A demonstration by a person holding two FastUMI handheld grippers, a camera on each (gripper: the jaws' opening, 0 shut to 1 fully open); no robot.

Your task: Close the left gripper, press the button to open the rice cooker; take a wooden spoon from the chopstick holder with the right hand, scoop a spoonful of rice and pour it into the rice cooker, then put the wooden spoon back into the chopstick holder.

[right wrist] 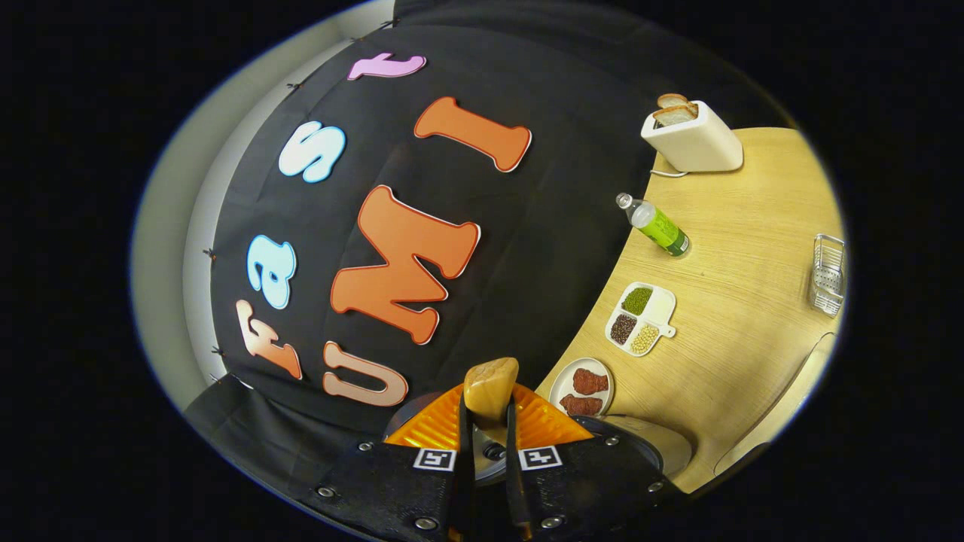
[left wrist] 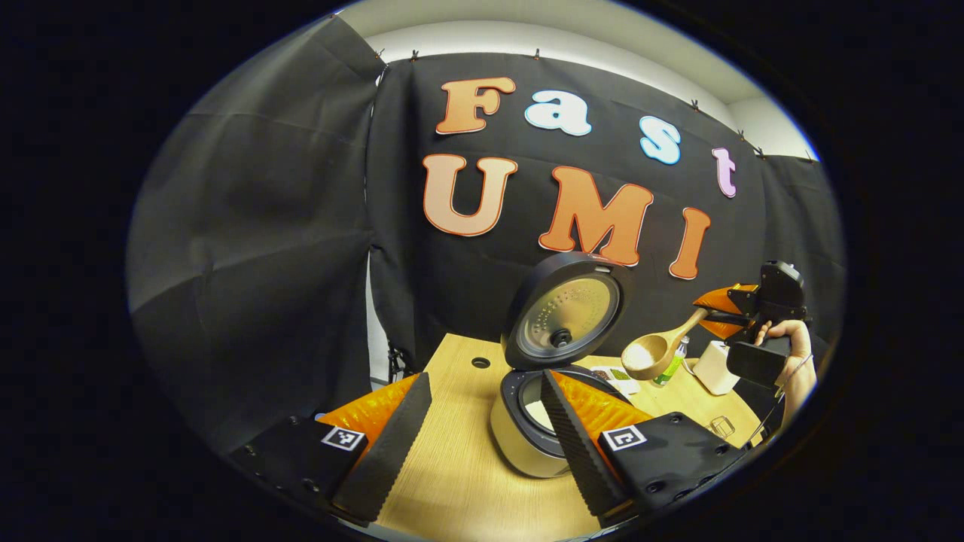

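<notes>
Cooker [left wrist: 527, 436] lid up near the table's [left wrist: 452, 482] back edge, my left gripper [left wrist: 482, 429] spread apart before it, right gripper [right wrist: 488, 452] clamped on the spoon [left wrist: 659, 350], rice-filled bowl right of the lid, open air between.

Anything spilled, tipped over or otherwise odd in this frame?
Nothing stands out. The rice cooker stands open, lid upright; the right gripper holds the wooden spoon heaped with rice beside it. No grains show on the table.
</notes>
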